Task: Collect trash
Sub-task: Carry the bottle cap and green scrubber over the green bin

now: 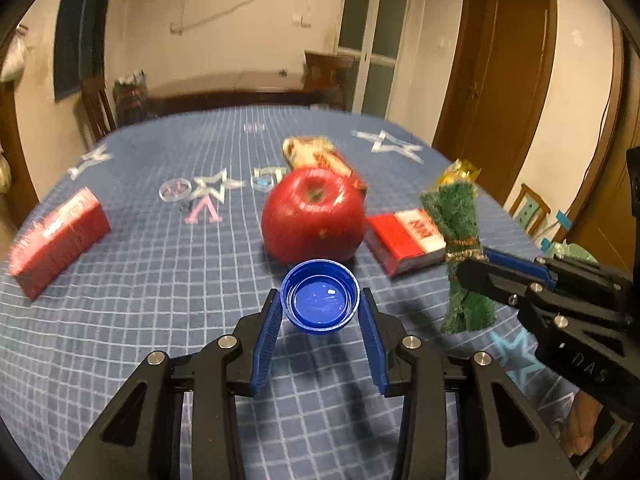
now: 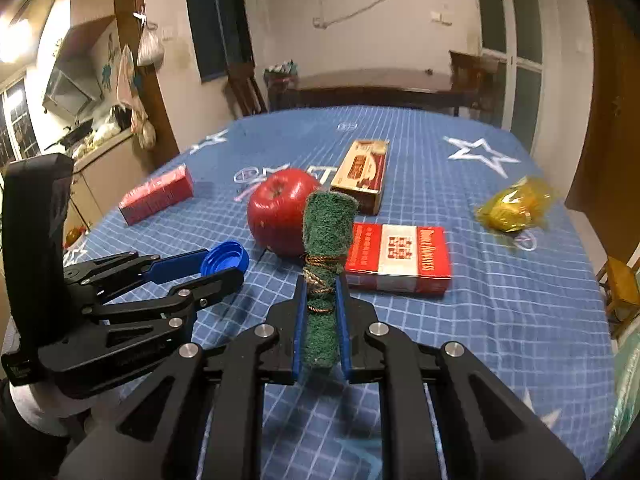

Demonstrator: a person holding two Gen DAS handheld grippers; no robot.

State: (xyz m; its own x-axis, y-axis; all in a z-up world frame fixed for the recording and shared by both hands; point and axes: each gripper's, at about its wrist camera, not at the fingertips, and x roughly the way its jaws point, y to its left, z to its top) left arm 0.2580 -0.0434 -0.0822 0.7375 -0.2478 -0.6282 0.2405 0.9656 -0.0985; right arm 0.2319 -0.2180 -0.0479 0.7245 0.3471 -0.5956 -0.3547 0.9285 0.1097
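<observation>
Both grippers carry a piece of trash clear of the blue checked cloth of the worktop (image 2: 500, 320), so the step in hand looks like the carry-off after two pick-ups. No bin or bag shows in either view, so the next move calls for finding the drop place and bringing each load over it before the jaws let go.

The left gripper (image 1: 320, 312) has its jaws part-way spread and pinching a round blue plastic bottle cap (image 1: 320, 300) by its rim, one pad on each side. The cap sits right at the tips, hollow side facing up and toward the camera. It has no long axis to speak of; its open mouth tilts a little back toward the gripper.

The right gripper (image 2: 320, 312) has its jaws pressed close on a rolled green scouring pad tied with brown string (image 2: 326, 248). The roll's long axis runs up and away from the jaws, nearly in line with the fingers. Its lower end is gripped between the pads, the string winding sits just ahead of the tips, and its free upper end points toward the far side of the worktop.

Just beyond both sets of tips lies a shiny red apple (image 1: 314, 214). A red and white cigarette pack (image 2: 398, 258) lies flat to the right of the right jaws. A crumpled yellow wrapper (image 2: 514, 208) sits further right, well apart.
</observation>
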